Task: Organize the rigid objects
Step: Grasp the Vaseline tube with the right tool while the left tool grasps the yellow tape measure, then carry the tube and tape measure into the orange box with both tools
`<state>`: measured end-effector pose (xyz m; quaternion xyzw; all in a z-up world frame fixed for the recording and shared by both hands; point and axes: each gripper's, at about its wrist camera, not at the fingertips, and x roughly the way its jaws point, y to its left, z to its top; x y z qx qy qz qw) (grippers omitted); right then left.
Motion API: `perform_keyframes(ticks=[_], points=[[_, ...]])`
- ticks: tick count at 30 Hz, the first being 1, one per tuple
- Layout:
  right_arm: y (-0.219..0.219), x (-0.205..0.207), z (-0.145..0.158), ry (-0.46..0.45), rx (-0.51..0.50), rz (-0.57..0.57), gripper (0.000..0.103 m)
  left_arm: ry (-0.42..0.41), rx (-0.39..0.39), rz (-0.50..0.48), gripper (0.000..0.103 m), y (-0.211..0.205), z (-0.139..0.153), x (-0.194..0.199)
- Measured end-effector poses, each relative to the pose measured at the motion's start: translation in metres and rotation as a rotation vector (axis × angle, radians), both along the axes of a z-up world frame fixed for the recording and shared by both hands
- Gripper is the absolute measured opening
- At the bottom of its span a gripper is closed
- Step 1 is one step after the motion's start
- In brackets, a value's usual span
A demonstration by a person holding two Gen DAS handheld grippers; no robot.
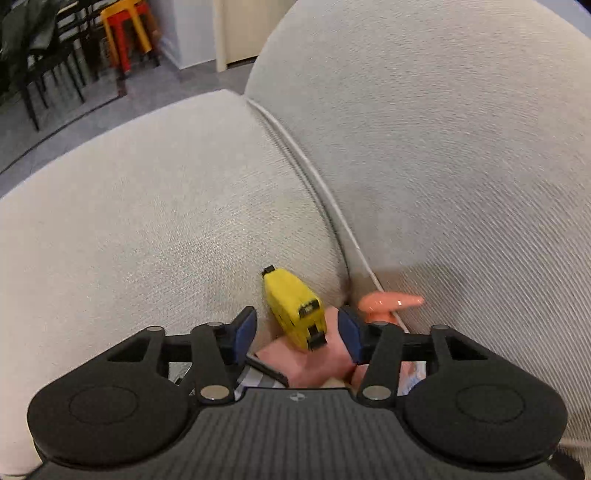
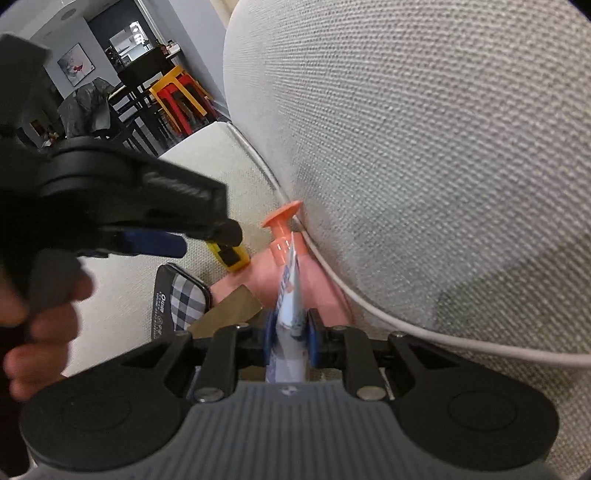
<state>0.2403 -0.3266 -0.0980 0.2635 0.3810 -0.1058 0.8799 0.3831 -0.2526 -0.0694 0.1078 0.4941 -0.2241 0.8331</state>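
Note:
A yellow tape measure [image 1: 293,308] lies on the sofa seat, leaning on a pink pump bottle [image 1: 317,360] with an orange pump head [image 1: 388,302]. My left gripper [image 1: 297,332] is open, its blue pads either side of the tape measure, not touching it. In the right wrist view my right gripper [image 2: 290,338] is shut on a white and blue tube [image 2: 290,295], held edge-on above the pink bottle [image 2: 258,280]. The left gripper [image 2: 162,243] shows there at the left, above the tape measure [image 2: 231,256].
A black checked case [image 2: 179,301] and a brown card [image 2: 231,308] lie beside the bottle. The sofa backrest [image 1: 443,147] rises close on the right, with the seat cushion [image 1: 147,221] to the left. Chairs and a yellow and red stool [image 1: 125,33] stand beyond the sofa.

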Motion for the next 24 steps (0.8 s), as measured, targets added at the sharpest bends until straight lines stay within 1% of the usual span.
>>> perform_keyframes(ticks=[1, 3, 6, 9, 11, 14, 17, 19, 24], points=[[0.0, 0.0, 0.0, 0.001, -0.002, 0.002, 0.018, 0.006, -0.001, 0.005, 0.041, 0.0, -0.001, 0.002], [0.001, 0.0, 0.0, 0.002, -0.009, 0.005, 0.018, 0.014, -0.01, -0.002, 0.032, 0.001, 0.0, 0.001], [0.002, -0.003, 0.0, -0.003, -0.012, 0.003, 0.019, -0.008, 0.011, -0.006, 0.024, 0.002, 0.003, -0.004], [0.002, -0.005, 0.0, -0.006, -0.009, 0.001, 0.019, -0.005, -0.007, 0.005, 0.023, 0.012, 0.009, -0.011], [0.002, -0.006, 0.0, -0.01, -0.011, 0.002, 0.019, -0.02, -0.017, 0.006, 0.022, 0.018, 0.015, -0.016], [0.003, -0.006, 0.001, -0.013, -0.018, 0.006, 0.018, -0.053, -0.054, 0.007, 0.021, 0.029, 0.029, -0.026], [0.006, -0.009, 0.004, -0.026, -0.04, 0.019, 0.018, -0.086, -0.107, -0.001, 0.022, 0.045, 0.052, -0.044], [0.011, -0.013, 0.008, -0.043, -0.075, 0.042, 0.018, -0.109, -0.133, -0.003, 0.021, 0.057, 0.066, -0.053], [0.02, -0.032, 0.029, -0.133, -0.128, 0.089, 0.017, -0.162, -0.199, 0.014, 0.022, 0.109, 0.105, -0.09]])
